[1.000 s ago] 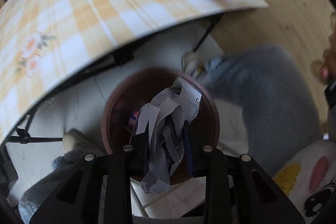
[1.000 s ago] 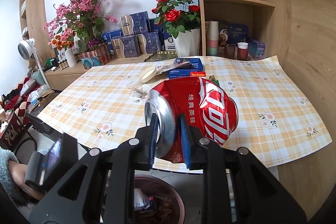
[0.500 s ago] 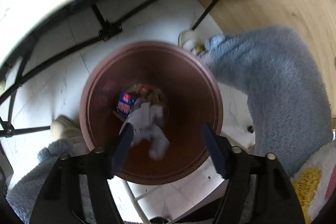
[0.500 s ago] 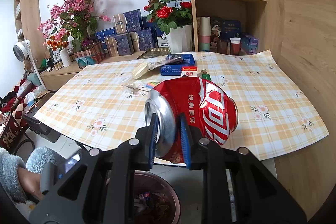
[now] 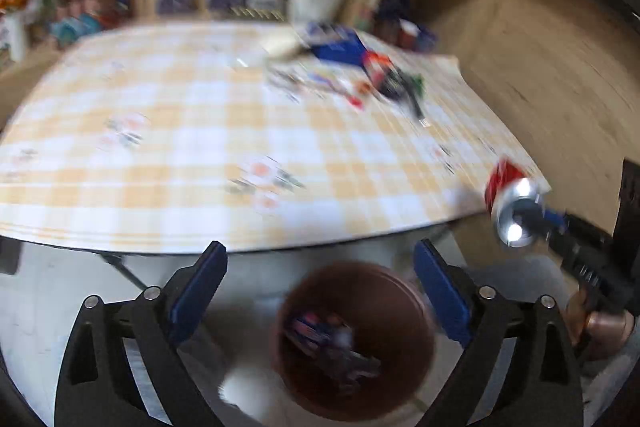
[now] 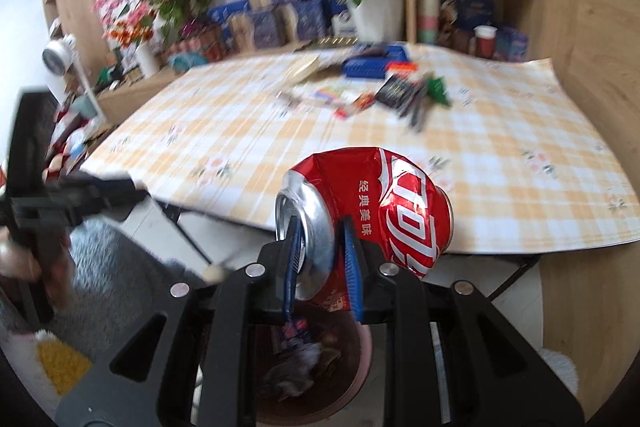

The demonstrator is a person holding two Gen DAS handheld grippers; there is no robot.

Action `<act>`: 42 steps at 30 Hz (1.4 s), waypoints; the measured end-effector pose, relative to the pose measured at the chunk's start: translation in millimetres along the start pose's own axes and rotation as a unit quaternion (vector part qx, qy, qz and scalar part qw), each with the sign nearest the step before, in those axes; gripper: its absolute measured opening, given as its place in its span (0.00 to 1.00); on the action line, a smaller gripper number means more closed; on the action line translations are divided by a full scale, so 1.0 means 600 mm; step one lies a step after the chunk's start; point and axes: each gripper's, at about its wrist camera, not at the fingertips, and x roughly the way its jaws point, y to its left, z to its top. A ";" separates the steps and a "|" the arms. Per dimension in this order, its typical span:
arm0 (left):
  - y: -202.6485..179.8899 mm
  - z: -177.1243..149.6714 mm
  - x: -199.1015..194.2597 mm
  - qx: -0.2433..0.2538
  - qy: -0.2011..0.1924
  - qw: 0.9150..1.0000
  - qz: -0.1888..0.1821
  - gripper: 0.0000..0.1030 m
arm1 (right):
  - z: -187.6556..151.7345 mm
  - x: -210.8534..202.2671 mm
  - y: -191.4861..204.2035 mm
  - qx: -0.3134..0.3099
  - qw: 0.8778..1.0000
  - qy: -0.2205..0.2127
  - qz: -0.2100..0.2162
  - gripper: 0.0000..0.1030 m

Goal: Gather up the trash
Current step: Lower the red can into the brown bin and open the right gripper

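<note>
Right gripper (image 6: 320,247) pinching crushed red aluminium cola can (image 6: 372,203): centre it over the round brown bin (image 6: 352,379) at six o'clock, then release; left gripper (image 5: 320,291) opening, empty

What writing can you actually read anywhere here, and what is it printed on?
"经典美味": small white characters on the crushed red can held in the right gripper.
Large white script logo on the same can: only partly in view, so not readable whole.
Blue boxes and packets on the table: too blurred to read.

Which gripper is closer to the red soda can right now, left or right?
Right. The right gripper is clamped on the red can; the left gripper, its jaws opening and empty, is off to the can's side.
</note>
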 end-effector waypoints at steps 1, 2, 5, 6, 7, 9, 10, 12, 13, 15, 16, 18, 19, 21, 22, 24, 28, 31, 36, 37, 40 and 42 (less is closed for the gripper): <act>0.006 -0.004 -0.014 0.004 -0.017 1.000 0.020 0.90 | -0.003 0.007 0.007 -0.004 1.000 0.006 0.004 0.23; 0.010 -0.009 -0.022 0.009 -0.028 0.999 0.034 0.90 | -0.008 0.018 0.015 -0.011 1.000 0.017 0.009 0.23; 0.016 -0.019 -0.042 0.015 -0.059 0.996 0.065 0.90 | -0.018 0.046 0.030 -0.023 0.999 0.041 0.025 0.23; 0.020 -0.023 -0.046 0.013 -0.071 0.995 0.072 0.91 | -0.024 0.056 0.033 -0.021 0.998 0.051 0.033 0.23; 0.024 -0.026 -0.054 0.008 -0.087 0.993 0.079 0.91 | -0.029 0.066 0.035 -0.018 0.997 0.059 0.040 0.24; 0.032 -0.033 -0.064 -0.008 -0.110 0.990 0.092 0.92 | -0.040 0.076 0.039 -0.021 0.996 0.067 0.046 0.25; 0.034 -0.036 -0.069 -0.013 -0.117 0.988 0.095 0.92 | -0.044 0.080 0.043 -0.027 0.996 0.072 0.047 0.26; 0.033 -0.045 -0.075 -0.015 -0.128 0.986 0.107 0.93 | -0.052 0.089 0.056 -0.043 0.994 0.086 0.047 0.24; 0.031 -0.047 -0.077 -0.013 -0.129 0.986 0.108 0.93 | -0.054 0.091 0.060 -0.048 0.994 0.089 0.048 0.24; 0.031 -0.047 -0.077 -0.012 -0.129 0.986 0.107 0.94 | -0.062 0.097 0.067 -0.057 0.992 0.099 0.050 0.24; 0.033 -0.046 -0.074 -0.014 -0.126 0.986 0.106 0.94 | -0.064 0.099 0.069 -0.059 0.992 0.102 0.051 0.24; 0.037 -0.047 -0.067 -0.020 -0.118 0.987 0.105 0.94 | -0.073 0.106 0.075 -0.063 0.989 0.115 0.060 0.24; 0.040 -0.046 -0.061 -0.024 -0.111 0.988 0.105 0.94 | -0.078 0.111 0.078 -0.065 0.988 0.124 0.064 0.24; 0.044 -0.047 -0.057 -0.030 -0.105 0.988 0.106 0.94 | -0.086 0.124 0.080 -0.067 0.985 0.141 0.068 0.24; 0.045 -0.047 -0.059 -0.034 -0.108 0.988 0.107 0.94 | -0.089 0.129 0.080 -0.068 0.984 0.149 0.069 0.24; 0.045 -0.049 -0.062 -0.036 -0.113 0.988 0.103 0.94 | -0.097 0.139 0.081 -0.067 0.982 0.166 0.065 0.24; 0.045 -0.050 -0.056 -0.040 -0.103 0.988 0.104 0.94 | -0.106 0.153 0.071 -0.051 0.979 0.189 0.063 0.24; 0.044 -0.051 -0.060 -0.042 -0.109 0.987 0.106 0.94 | -0.110 0.160 0.066 -0.044 0.977 0.201 0.061 0.24; 0.047 -0.050 -0.058 -0.048 -0.106 0.987 0.108 0.94 | -0.115 0.160 0.069 -0.047 0.976 0.206 0.058 0.24; 0.048 -0.049 -0.059 -0.048 -0.107 0.987 0.108 0.94 | -0.115 0.161 0.069 -0.048 0.976 0.207 0.056 0.24; 0.047 -0.050 -0.058 -0.048 -0.105 0.987 0.109 0.94 | -0.112 0.161 0.068 -0.045 0.977 0.204 0.050 0.27; 0.046 -0.049 -0.058 -0.048 -0.103 0.987 0.109 0.94 | -0.109 0.157 0.065 -0.042 0.979 0.196 0.045 0.37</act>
